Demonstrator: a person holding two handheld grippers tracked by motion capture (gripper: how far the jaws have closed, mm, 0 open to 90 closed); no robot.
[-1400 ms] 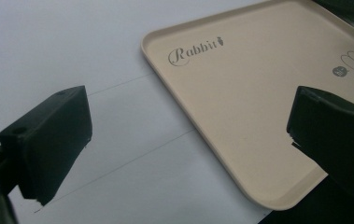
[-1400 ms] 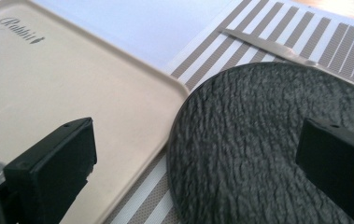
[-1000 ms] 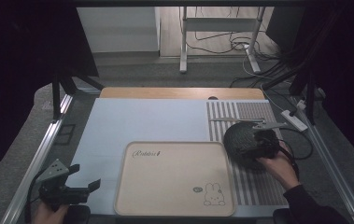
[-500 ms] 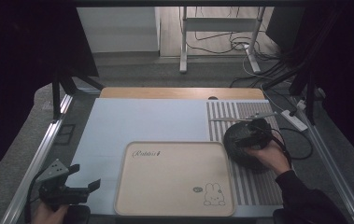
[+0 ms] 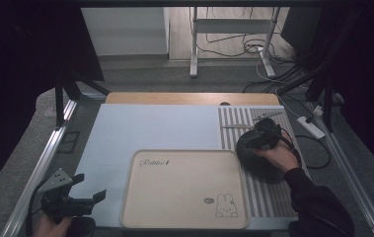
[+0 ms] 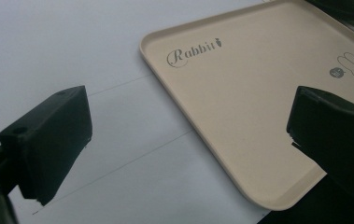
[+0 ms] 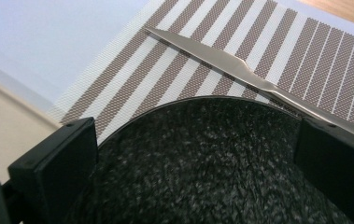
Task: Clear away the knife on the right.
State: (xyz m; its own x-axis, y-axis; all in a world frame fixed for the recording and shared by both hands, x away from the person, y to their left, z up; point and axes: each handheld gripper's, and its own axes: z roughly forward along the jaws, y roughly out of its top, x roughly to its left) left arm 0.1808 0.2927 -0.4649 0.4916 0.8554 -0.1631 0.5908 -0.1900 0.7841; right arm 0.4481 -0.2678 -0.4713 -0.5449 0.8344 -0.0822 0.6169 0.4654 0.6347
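Right tool point(image 5: 262, 140), jaws apart, hovers over the black bowl point(image 7: 212, 163) on the striped mat point(image 7: 277, 42) w/ a knife point(image 7: 226, 63) just behind, so a sloppy grab could bump it, imo; left tool point(image 5: 83, 195) idle, also apart.

A lab or recording rig rather than a home. The table point(image 5: 150, 123) sits inside a metal frame point(image 5: 41, 158) hung with dark curtains point(image 5: 21, 59). Behind it, loose cables point(image 5: 243, 47) lie on a bare floor near a desk leg point(image 5: 193, 44), and a power strip point(image 5: 310, 127) lies at the right.
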